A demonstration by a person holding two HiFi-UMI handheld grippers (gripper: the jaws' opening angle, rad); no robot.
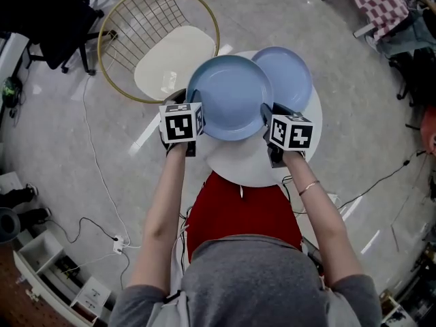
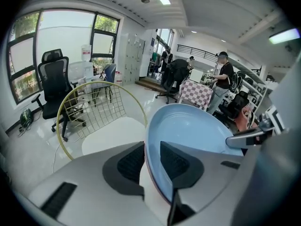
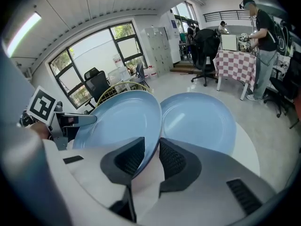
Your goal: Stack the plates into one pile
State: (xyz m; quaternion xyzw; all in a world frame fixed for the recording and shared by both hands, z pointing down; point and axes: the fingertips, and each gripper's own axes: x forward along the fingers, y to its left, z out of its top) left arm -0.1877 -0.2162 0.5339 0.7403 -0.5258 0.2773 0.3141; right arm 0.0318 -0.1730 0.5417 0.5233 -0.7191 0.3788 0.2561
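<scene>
A light blue plate (image 1: 231, 97) hangs above the round white table (image 1: 255, 165), held by both grippers at opposite rims. My left gripper (image 1: 193, 122) is shut on its left rim, the pads (image 2: 171, 160) pinching the edge of the plate (image 2: 188, 135). At the right rim my right gripper (image 1: 267, 125) is shut on the same plate (image 3: 117, 124). A second light blue plate (image 1: 286, 75) lies flat on the table behind it and to the right, shown as the far plate (image 3: 200, 121) in the right gripper view.
A chair (image 1: 160, 46) with a gold wire back and cream seat stands at the table's far left. Cables (image 1: 102, 230) trail on the floor at left. Office chairs, a checked-cloth table (image 3: 235, 65) and people stand further off in the room.
</scene>
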